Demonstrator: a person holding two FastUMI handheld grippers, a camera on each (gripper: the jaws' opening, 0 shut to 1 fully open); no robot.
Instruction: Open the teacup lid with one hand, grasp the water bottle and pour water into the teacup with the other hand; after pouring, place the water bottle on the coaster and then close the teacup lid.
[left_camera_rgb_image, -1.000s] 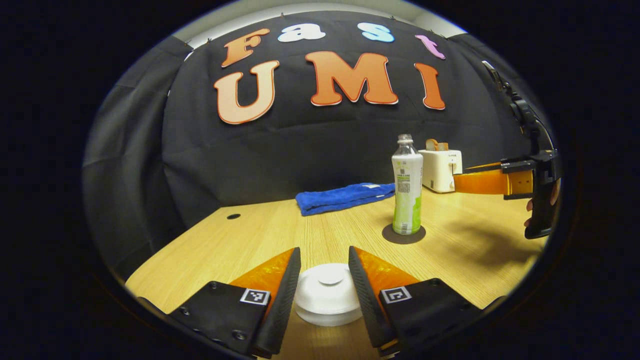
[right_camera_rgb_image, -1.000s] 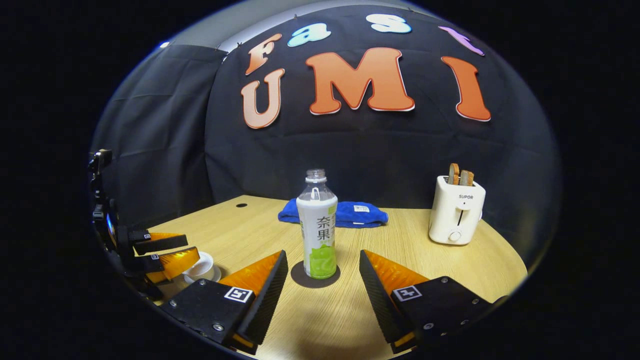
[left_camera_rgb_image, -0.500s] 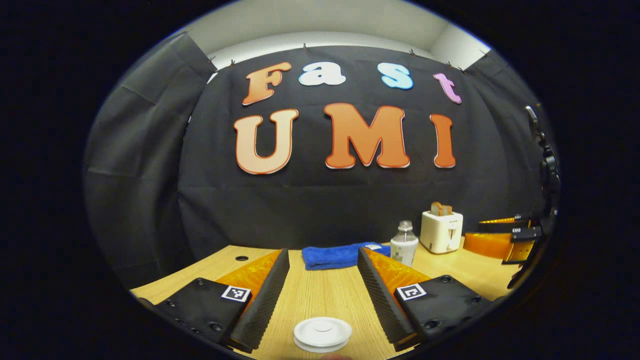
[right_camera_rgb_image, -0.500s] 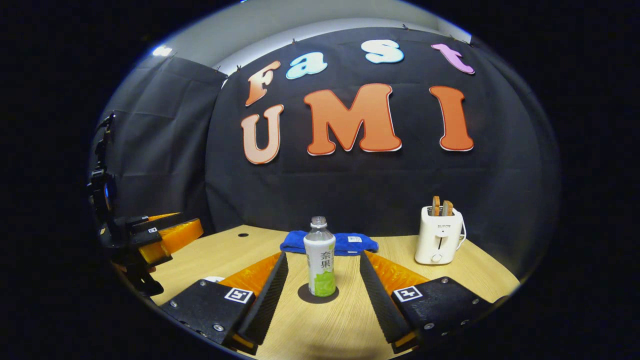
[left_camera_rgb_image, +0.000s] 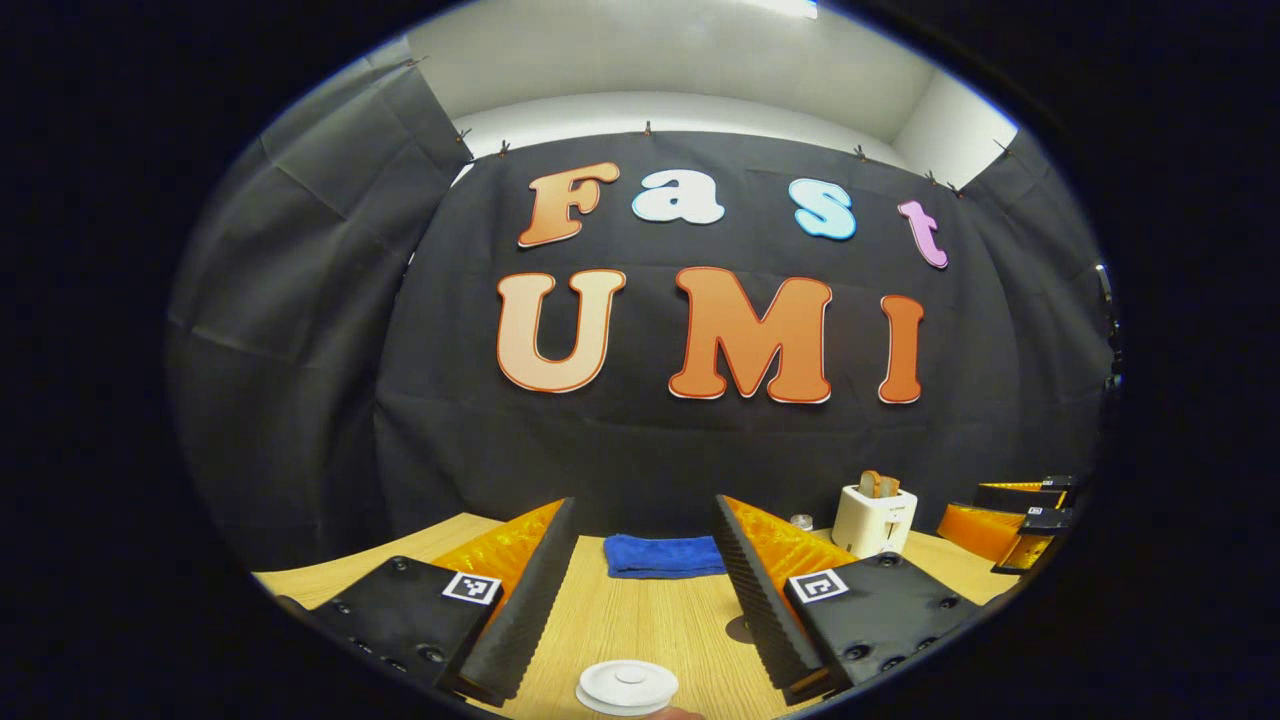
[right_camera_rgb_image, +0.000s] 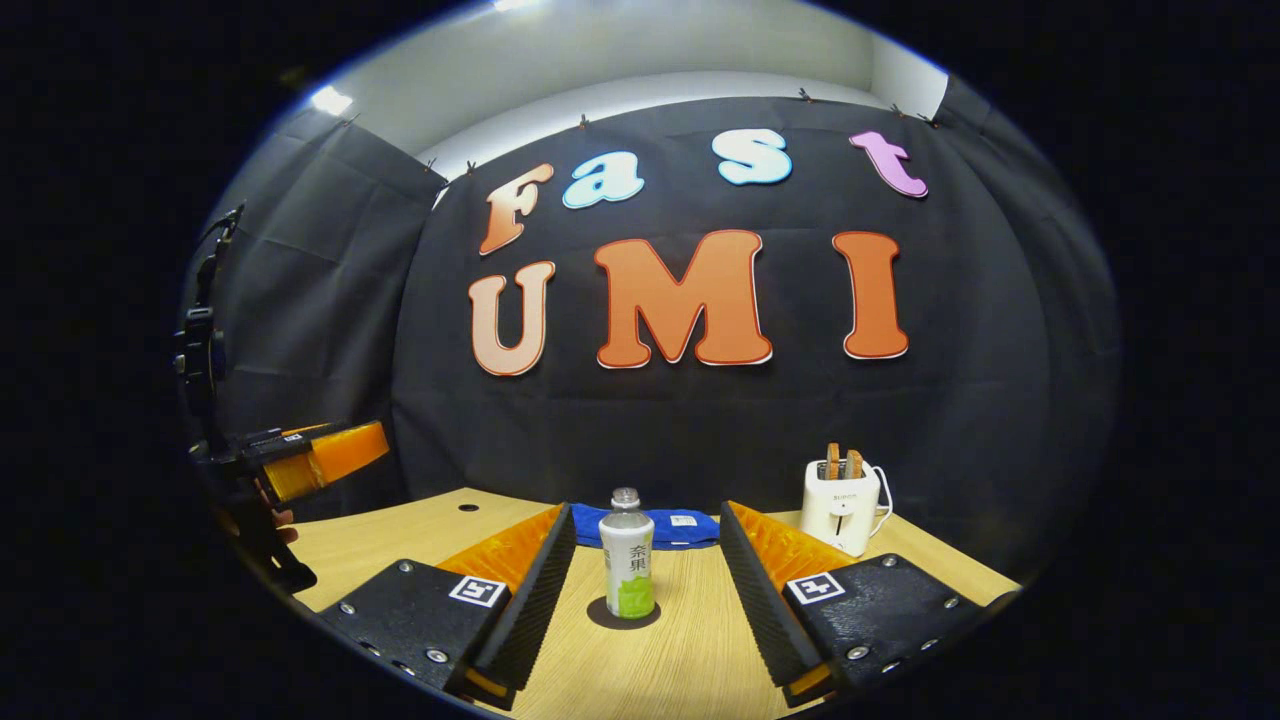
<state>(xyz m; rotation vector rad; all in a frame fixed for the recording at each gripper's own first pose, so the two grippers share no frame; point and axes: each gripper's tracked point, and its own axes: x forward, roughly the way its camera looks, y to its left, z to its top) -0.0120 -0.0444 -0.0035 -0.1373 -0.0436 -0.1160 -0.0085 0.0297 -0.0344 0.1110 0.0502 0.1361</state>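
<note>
Teacup lid (left_camera_rgb_image: 627, 686) sits closed on its cup at the near edge of the wooden table (left_camera_rgb_image: 650, 620), below and between the spread fingers of your left gripper (left_camera_rgb_image: 640, 580), which grips nothing. Your right gripper (right_camera_rgb_image: 640, 585) also stands wide and empty, framing the water bottle (right_camera_rgb_image: 627, 553) upright on its dark coaster (right_camera_rgb_image: 623, 614). Behind lie a blue towel (right_camera_rgb_image: 650, 527) and a white toaster (right_camera_rgb_image: 842, 504).

Black cloth (right_camera_rgb_image: 300, 300) drapes the booth's far and side walls, pinned along the top beneath a pale wall (left_camera_rgb_image: 680, 60) with a ceiling light (right_camera_rgb_image: 328, 100). A light wooden desk (right_camera_rgb_image: 400, 530) stands in front, with a small round hole (right_camera_rgb_image: 468, 508) at its far left.
</note>
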